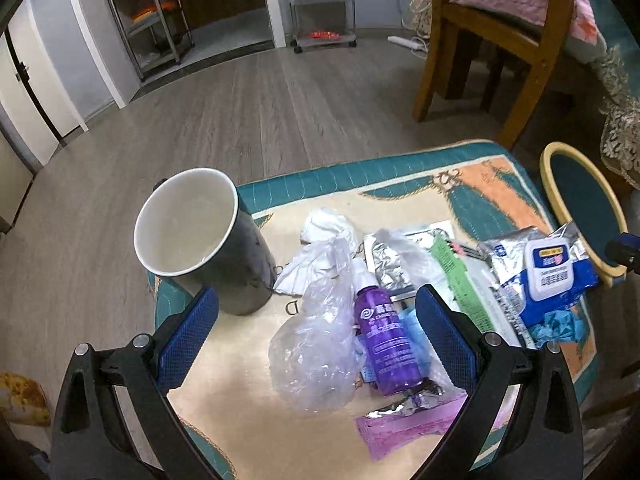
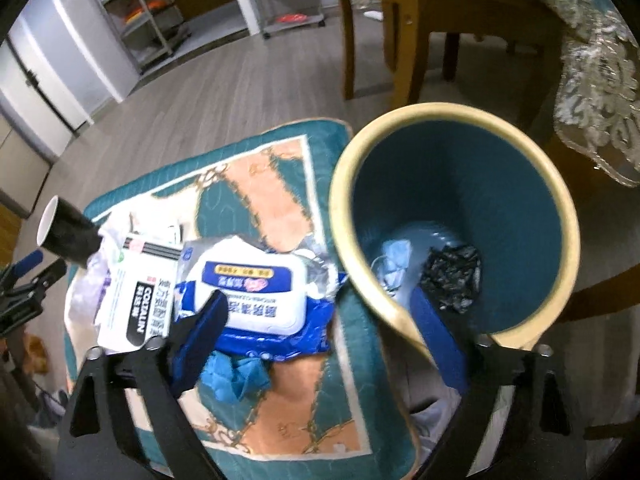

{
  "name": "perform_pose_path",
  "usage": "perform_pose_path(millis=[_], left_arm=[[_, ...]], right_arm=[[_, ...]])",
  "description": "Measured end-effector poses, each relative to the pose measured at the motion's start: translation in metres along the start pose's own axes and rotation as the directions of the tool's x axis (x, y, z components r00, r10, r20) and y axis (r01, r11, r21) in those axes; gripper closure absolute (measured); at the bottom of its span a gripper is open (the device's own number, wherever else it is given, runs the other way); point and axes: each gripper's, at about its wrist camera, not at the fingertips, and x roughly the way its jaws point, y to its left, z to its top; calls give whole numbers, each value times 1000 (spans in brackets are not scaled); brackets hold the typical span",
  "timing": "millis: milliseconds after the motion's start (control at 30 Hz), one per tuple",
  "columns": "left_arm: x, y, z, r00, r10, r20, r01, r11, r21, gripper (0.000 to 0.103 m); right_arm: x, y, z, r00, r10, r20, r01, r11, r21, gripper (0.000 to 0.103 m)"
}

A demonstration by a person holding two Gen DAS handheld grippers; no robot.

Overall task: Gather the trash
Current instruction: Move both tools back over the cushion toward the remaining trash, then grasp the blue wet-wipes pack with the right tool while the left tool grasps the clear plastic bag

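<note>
While both tongs (image 1: 316, 328) (image 2: 324, 344) gape empty, a white "COLTALIN" pack (image 2: 138, 300) lies at nine o'clock of the blue wipes pack (image 2: 260, 296).

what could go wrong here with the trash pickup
The left gripper is open over the purple bottle, which lies against a clear plastic bag; closing may catch the bag too. The black cup stands close by at the cushion's edge and might get knocked off. The right gripper straddles the bin rim, so a sideways pull could tip the bin.
</note>
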Motion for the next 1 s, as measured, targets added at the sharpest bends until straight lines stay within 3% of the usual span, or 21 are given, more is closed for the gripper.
perform_pose_path(millis=[67,167,233,333,533,633,700,733,867,1000], left_arm=[[4,-1,-1,1000,12,-14,-12,1000,6,8],[9,-2,-2,999,15,-33,-15,1000,8,12],[11,-5,-2,999,16,-46,-15,1000,16,14],[17,-4,-4,997,20,-76,-19,1000,16,25],[30,-2,-11,989,9,-150,-6,1000,18,54],[36,-3,-15,984,-4,-181,10,999,31,72],[37,-4,-16,982,0,-190,8,999,39,90],[36,-4,-16,982,-2,-188,10,999,39,94],[30,-5,-14,986,21,-165,-11,998,57,102],[15,-4,-6,994,30,-105,-25,998,49,103]], right_arm=[[5,6,-1,1000,-11,-15,11,1000,-30,35],[10,9,-4,999,-17,-34,16,999,-42,48],[14,7,-6,999,-4,-54,2,999,-33,53],[19,4,-7,996,19,-87,-20,1000,-11,62],[31,-6,-11,991,51,-126,-45,998,49,67],[38,-9,-13,987,71,-146,-61,996,67,67],[44,-11,-15,984,81,-161,-68,994,83,71],[45,-12,-15,982,86,-167,-72,994,87,79],[44,-12,-15,982,94,-163,-81,993,87,84],[31,-7,-9,987,103,-125,-96,994,59,87]])
